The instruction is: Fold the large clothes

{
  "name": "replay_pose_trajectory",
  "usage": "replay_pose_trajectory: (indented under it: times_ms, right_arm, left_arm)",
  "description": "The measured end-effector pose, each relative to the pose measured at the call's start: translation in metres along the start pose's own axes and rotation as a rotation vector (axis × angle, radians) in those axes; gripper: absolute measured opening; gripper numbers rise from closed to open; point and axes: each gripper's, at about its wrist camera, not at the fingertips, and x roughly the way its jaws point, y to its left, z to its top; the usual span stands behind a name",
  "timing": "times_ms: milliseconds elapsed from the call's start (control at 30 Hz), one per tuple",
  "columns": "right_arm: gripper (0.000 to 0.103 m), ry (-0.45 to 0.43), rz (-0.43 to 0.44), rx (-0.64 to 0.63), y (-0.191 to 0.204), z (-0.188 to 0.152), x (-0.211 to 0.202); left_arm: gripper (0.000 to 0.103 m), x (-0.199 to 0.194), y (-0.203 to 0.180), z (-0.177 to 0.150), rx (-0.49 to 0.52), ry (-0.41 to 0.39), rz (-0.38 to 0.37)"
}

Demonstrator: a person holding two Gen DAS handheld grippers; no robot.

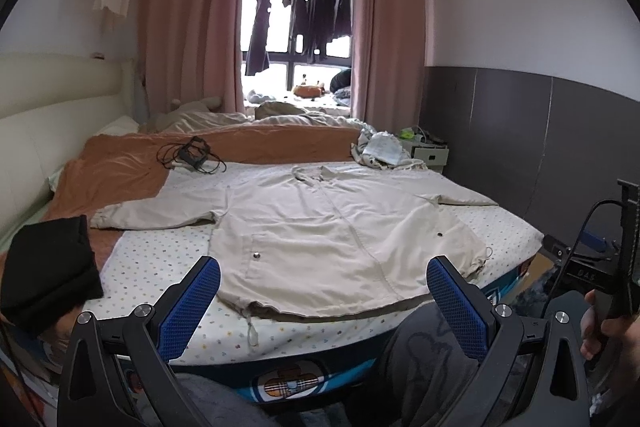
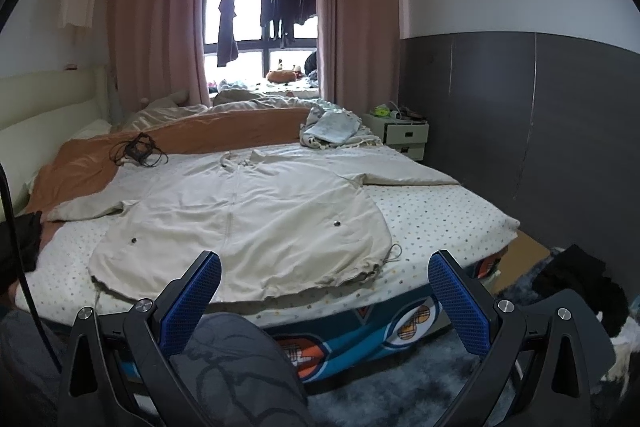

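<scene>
My left gripper (image 1: 323, 301) and my right gripper (image 2: 325, 297) both hang at the foot of the bed (image 1: 168, 259), fingers spread wide, holding nothing. My knee (image 2: 236, 363) sits between them. Just past the fingertips, the beige jacket (image 1: 320, 223) lies flat, front up, hem along the near mattress edge, sleeves stretched to both sides. Bare dotted sheet flanks it. Farther back lie an orange blanket (image 1: 120, 167) and black cables (image 1: 192, 155).

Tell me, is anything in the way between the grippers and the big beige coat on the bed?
Nothing visible. Both the left hand-held gripper and right hand-held gripper hang open just short of the beige coat, with only bare spotted sheet before its hem.
</scene>
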Motion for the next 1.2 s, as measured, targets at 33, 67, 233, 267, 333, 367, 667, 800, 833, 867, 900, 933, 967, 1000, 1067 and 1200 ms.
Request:
replay_pose_trajectory:
  times_ms: [33, 67, 233, 267, 333, 367, 667, 800, 833, 867, 900, 933, 967, 1000, 1067, 1200]
  right_arm:
    - [0.103, 0.001, -0.002, 0.004, -0.001, 0.0, 0.0]
    - [0.103, 0.002, -0.003, 0.009, -0.002, 0.001, 0.001]
    - [0.103, -0.001, -0.007, 0.027, -0.004, 0.006, 0.002]
    - [0.103, 0.0, -0.008, 0.024, -0.003, 0.005, 0.002]
    - [0.103, 0.002, -0.012, 0.019, -0.002, 0.003, 0.004]
    - [0.103, 0.005, -0.014, 0.018, -0.002, 0.001, 0.005]
    - [0.103, 0.005, -0.001, 0.025, -0.003, 0.004, 0.011]
    - [0.103, 0.014, -0.002, 0.026, -0.003, -0.001, 0.014]
    - [0.103, 0.016, -0.001, 0.028, -0.003, -0.001, 0.015]
    - [0.103, 0.017, -0.002, 0.03, -0.004, -0.001, 0.015]
    - [0.103, 0.016, -0.003, 0.031, -0.005, -0.001, 0.015]
    - [0.103, 0.016, -0.001, 0.029, -0.004, -0.001, 0.015]
    - [0.103, 0.015, -0.002, 0.027, -0.004, -0.001, 0.015]
    - [0.103, 0.013, -0.003, 0.025, -0.005, -0.001, 0.015]
    - [0.103, 0.009, -0.005, 0.023, -0.005, 0.0, 0.015]
    - [0.103, 0.003, -0.004, 0.027, -0.005, 0.002, 0.015]
  left_arm:
    - [0.103, -0.001, -0.001, 0.0, 0.007, -0.001, -0.004]
    - [0.103, -0.001, -0.003, 0.001, 0.018, -0.004, -0.006]
    - [0.103, -0.001, -0.004, 0.001, 0.026, -0.013, -0.008]
    - [0.103, 0.0, -0.002, 0.0, 0.015, -0.012, -0.012]
    - [0.103, 0.002, -0.001, -0.002, 0.007, -0.007, -0.019]
    - [0.103, 0.004, -0.001, -0.003, 0.006, -0.005, -0.012]
    - [0.103, 0.009, -0.001, -0.002, 0.001, -0.002, -0.007]
    - [0.103, 0.009, -0.001, -0.002, 0.007, 0.002, -0.003]
    - [0.103, 0.008, -0.001, -0.002, 0.007, 0.001, -0.004]
    - [0.103, 0.009, -0.002, -0.002, 0.006, 0.001, -0.004]
    - [0.103, 0.009, -0.002, -0.002, 0.006, 0.001, -0.003]
    - [0.103, 0.009, -0.002, -0.002, 0.006, -0.001, -0.003]
    - [0.103, 0.008, -0.002, -0.002, 0.006, -0.001, -0.001]
    - [0.103, 0.008, -0.002, -0.002, 0.006, -0.001, -0.002]
    - [0.103, 0.008, -0.002, -0.002, 0.009, -0.002, -0.007]
    - [0.103, 0.011, 0.0, 0.0, 0.001, -0.001, -0.009]
